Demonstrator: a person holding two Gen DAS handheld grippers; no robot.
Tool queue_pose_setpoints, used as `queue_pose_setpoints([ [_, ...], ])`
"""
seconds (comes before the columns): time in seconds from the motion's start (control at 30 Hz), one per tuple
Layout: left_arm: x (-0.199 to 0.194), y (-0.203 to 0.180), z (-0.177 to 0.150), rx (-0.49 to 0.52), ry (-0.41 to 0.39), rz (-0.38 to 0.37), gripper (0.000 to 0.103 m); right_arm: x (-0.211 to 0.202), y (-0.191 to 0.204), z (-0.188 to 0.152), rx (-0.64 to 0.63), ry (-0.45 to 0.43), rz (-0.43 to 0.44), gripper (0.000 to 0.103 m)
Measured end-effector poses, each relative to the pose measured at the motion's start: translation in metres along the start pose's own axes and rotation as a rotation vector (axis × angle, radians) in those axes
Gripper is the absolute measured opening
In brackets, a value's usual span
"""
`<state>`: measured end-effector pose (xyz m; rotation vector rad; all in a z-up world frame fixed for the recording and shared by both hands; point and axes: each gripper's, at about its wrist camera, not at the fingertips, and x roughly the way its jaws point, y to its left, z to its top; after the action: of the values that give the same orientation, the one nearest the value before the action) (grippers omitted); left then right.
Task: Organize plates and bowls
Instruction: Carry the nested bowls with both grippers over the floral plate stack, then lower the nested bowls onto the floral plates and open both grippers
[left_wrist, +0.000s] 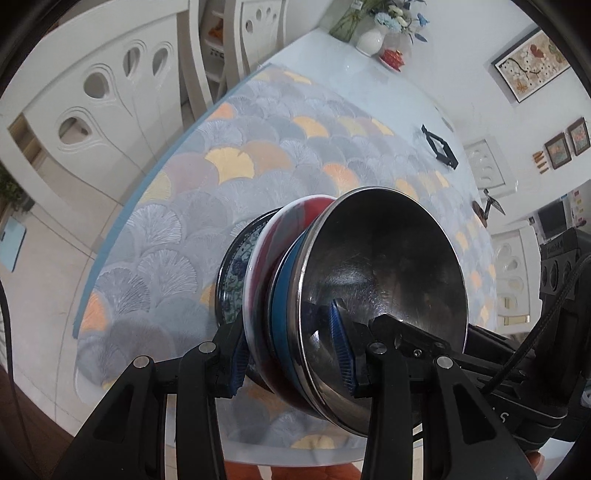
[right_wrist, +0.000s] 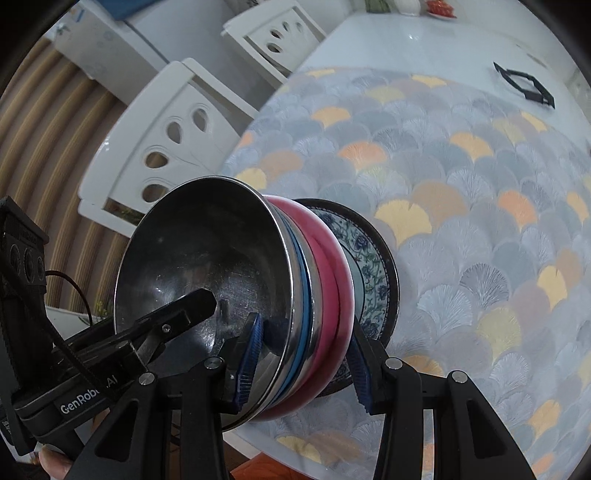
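A nested stack hangs over the near part of the table: a steel bowl (left_wrist: 388, 266) (right_wrist: 207, 251) on top, then a blue bowl (left_wrist: 284, 295) (right_wrist: 301, 280), a red bowl (left_wrist: 266, 251) (right_wrist: 328, 266) and a blue floral plate (left_wrist: 231, 273) (right_wrist: 369, 266) underneath. My left gripper (left_wrist: 290, 356) is shut on one side of the stack, one pad inside the steel bowl and one under the plate. On the opposite side my right gripper (right_wrist: 306, 363) clamps it the same way. Each view shows the other gripper's black finger (left_wrist: 406, 332) (right_wrist: 192, 299) reaching into the steel bowl.
The table carries a fan-patterned cloth (left_wrist: 221, 166) (right_wrist: 461, 184). A black frame stand (left_wrist: 439, 146) (right_wrist: 524, 86) lies at its far side. A white vase of flowers (left_wrist: 371, 38) and a small red dish (left_wrist: 393, 57) stand at the far end. White chairs (left_wrist: 103, 103) (right_wrist: 166, 140) line the table's edge.
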<state>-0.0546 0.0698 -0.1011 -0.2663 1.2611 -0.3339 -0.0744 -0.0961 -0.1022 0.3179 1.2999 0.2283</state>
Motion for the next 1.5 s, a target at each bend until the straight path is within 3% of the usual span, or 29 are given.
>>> queue_pose_setpoints([
  [0.6, 0.013, -0.001, 0.008, 0.046, 0.048, -0.031, 0.036, 0.009, -0.021, 0.009, 0.09, 0.019, -0.002, 0.043],
  [0.87, 0.0, 0.0, 0.007, 0.053, 0.02, -0.032, 0.036, -0.009, -0.022, 0.013, 0.099, -0.017, 0.003, 0.044],
  [1.13, -0.045, -0.01, 0.005, 0.076, -0.085, -0.033, 0.036, -0.054, -0.013, 0.006, 0.07, -0.12, -0.05, 0.051],
  [1.33, -0.089, -0.05, 0.01, 0.191, -0.221, -0.011, 0.038, -0.093, 0.002, -0.006, 0.047, -0.231, -0.161, 0.054],
  [1.5, -0.104, -0.067, 0.005, 0.235, -0.275, 0.024, 0.038, -0.116, 0.009, -0.015, 0.069, -0.294, -0.239, 0.054],
])
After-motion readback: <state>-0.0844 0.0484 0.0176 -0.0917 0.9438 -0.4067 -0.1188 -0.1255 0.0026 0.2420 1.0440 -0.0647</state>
